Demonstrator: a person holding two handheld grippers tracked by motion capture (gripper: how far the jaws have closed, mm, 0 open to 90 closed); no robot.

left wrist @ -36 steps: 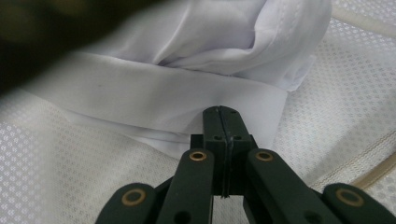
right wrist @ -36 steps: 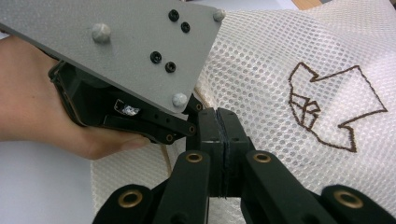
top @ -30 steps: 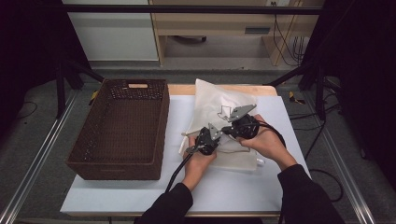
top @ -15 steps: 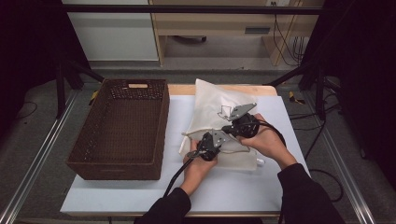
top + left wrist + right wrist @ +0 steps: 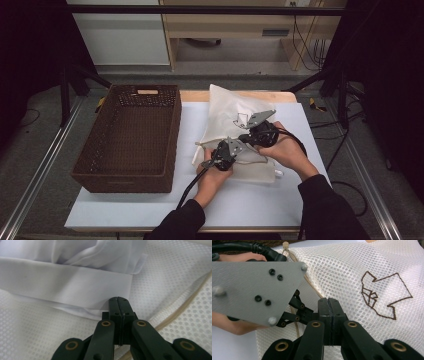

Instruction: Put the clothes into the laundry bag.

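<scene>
While lying flat on the white tabletop just right of the brown basket, takes both claws on top: cream mesh bag. Left claw pressed together against white fabric; right claw pressed together too, pinching nothing visible, beside the embroidered logo.

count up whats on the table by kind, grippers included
mesh laundry bag: 1
white garment lying on the bag: 1
brown wicker basket: 1
handheld grippers: 2, the left gripper and the right gripper, both with jaws shut
total: 5
</scene>
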